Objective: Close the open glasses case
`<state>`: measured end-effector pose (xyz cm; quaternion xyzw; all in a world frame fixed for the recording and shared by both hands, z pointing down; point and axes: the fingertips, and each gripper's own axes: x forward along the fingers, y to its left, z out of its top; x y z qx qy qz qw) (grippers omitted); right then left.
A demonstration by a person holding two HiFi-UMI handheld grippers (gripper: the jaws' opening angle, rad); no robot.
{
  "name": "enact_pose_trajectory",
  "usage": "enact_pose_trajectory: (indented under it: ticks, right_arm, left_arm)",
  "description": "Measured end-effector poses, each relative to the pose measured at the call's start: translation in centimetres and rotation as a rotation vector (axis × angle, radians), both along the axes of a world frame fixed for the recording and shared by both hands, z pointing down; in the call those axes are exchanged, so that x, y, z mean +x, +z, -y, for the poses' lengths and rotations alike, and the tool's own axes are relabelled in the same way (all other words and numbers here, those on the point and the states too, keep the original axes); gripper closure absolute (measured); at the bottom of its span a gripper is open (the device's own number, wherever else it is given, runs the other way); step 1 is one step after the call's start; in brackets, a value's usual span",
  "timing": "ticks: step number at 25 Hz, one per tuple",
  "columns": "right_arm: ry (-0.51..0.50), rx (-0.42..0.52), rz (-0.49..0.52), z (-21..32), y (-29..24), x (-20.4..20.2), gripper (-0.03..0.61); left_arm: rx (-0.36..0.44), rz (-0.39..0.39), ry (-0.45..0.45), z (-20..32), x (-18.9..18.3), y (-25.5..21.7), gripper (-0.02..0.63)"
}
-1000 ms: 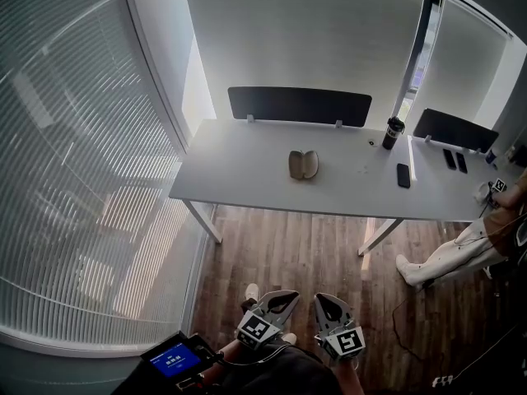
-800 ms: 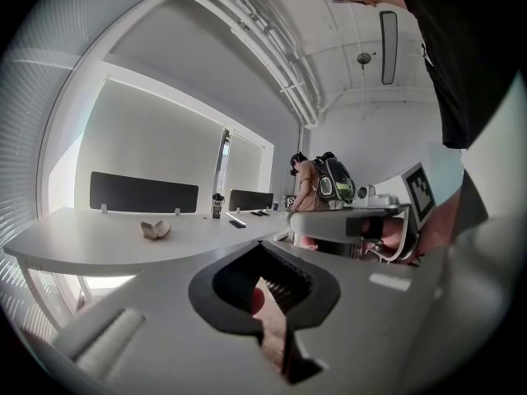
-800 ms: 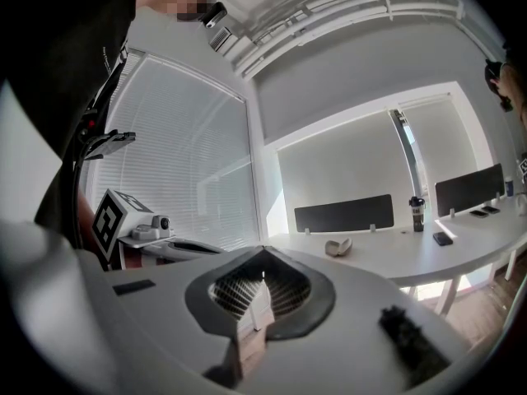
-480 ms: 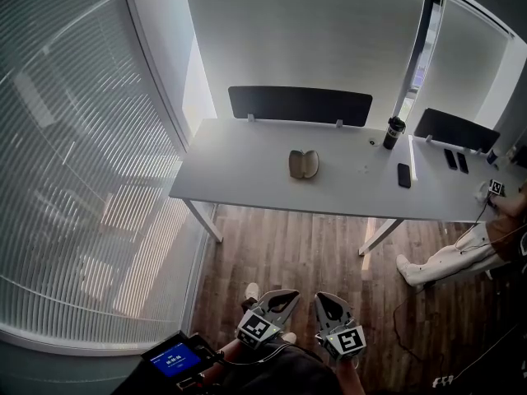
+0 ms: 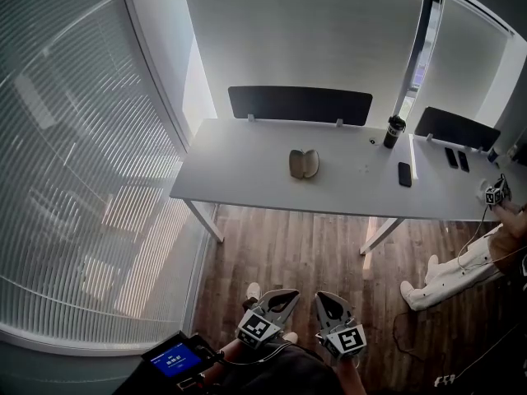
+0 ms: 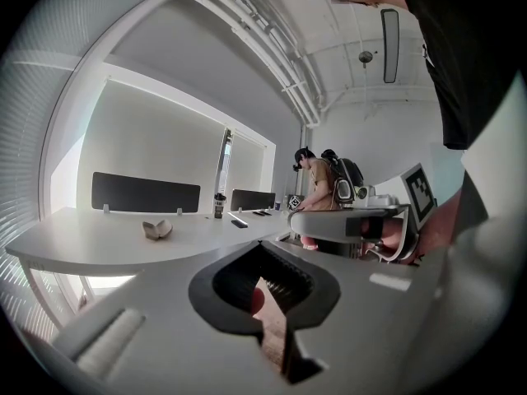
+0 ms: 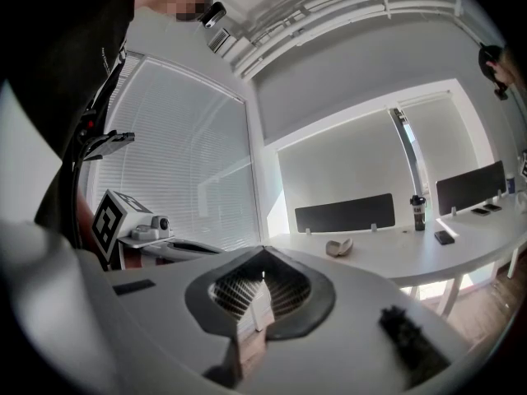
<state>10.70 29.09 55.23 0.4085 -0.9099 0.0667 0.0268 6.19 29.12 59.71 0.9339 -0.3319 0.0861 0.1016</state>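
Well back from the white desk, the left gripper and right gripper sit side by side, each with jaws pressed together on nothing. The glasses case lies open near the desk's middle.

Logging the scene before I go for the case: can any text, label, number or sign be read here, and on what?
No text is legible anywhere.
On the blue screen at the bottom of the head view: pale characters, too small to read.
On the bottle: a pale label patch, too small to read.
On the marker cube: a black-and-white square pattern, no letters.
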Motion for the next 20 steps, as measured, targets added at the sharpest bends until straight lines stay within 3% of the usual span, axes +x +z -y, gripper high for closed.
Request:
enact_pose_trajectory:
  ticks: [20]
  right_arm:
    - [-0.029,-0.009,-0.016,-0.1,0.5,-0.7,0.581]
  left_arm:
    - [0.01,-0.016,-0.012,0.2,-0.2,0.3,0.607]
